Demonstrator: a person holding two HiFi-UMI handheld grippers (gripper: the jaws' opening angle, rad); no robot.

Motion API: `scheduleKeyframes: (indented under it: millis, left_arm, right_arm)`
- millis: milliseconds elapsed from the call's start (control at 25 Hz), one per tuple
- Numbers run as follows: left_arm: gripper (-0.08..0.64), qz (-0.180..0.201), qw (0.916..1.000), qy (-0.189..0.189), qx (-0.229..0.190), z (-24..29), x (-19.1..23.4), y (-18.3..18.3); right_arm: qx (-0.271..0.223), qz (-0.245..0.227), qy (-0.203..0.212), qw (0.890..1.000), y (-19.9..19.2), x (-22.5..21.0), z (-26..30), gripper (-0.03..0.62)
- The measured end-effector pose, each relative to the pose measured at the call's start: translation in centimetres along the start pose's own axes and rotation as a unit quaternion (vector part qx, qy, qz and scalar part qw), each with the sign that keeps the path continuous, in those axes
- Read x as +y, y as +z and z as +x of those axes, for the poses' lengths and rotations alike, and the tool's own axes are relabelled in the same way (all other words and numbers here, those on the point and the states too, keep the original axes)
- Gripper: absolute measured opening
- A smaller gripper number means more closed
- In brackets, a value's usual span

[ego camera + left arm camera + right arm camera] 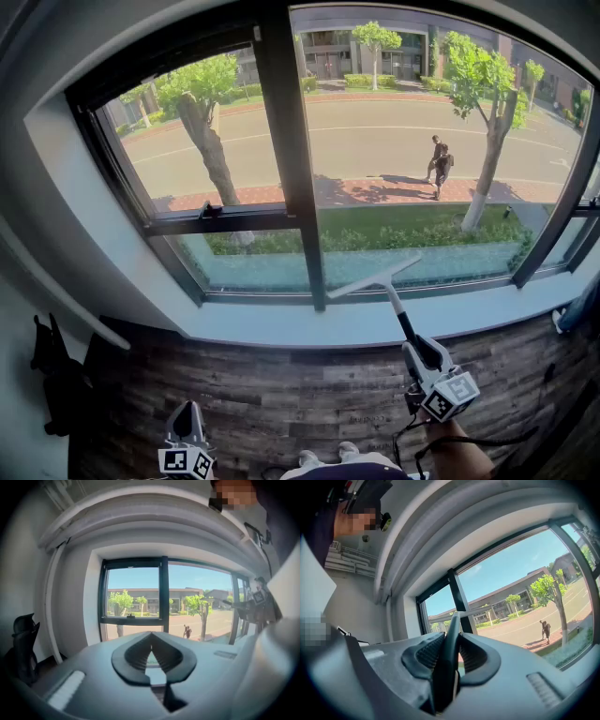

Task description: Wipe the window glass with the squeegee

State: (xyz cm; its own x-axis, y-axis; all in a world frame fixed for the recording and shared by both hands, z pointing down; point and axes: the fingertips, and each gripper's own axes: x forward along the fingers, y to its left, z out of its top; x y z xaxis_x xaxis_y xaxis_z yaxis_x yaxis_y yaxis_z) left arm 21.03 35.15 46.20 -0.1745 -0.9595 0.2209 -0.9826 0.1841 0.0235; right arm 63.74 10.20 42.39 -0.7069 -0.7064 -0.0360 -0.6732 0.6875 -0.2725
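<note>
The squeegee (375,277) has a pale blade and a black handle. Its blade lies tilted against the bottom of the right window pane (422,141), just above the lower frame. My right gripper (415,352) is shut on the handle, below the sill. In the right gripper view the handle (450,644) runs up between the closed jaws to the blade (466,613). My left gripper (186,439) hangs low at the bottom left, far from the glass. In its own view the left gripper (151,635) is shut with nothing in it.
A dark mullion (286,141) splits the window into two panes. A pale sill (281,323) runs below, with wood-look panelling (281,389) under it. A black object (47,361) stands at the left. Two people (439,167) walk outside. My shoes (328,457) show at the bottom.
</note>
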Motion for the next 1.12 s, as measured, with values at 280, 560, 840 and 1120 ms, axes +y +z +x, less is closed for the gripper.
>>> scheduleKeyframes:
  millis: [280,560,840,1120]
  left_arm:
    - [-0.009,0.026,0.9990,-0.031,0.019,1.4,-2.9,-0.7]
    - [-0.009,-0.032,0.9995,0.002,0.004,-0.3,-4.4,-0.7]
    - [-0.009,-0.053,0.9977,0.038,0.019,-2.7,-3.1,-1.3]
    - [-0.009,-0.071,0.9958,0.057,0.008,-1.9,-0.2,-1.8]
  right_arm:
    - [0.010,0.020,-0.019,1.000,-1.2,-1.7,-3.2,0.101]
    - [0.003,0.023,0.027,0.999,-1.5,-3.5,-2.6,0.101]
    - [0.006,0.037,0.045,0.998,-1.1,-3.5,-0.4,0.101]
    - [-0.001,0.034,0.050,0.998,-0.4,-2.6,2.4,0.101]
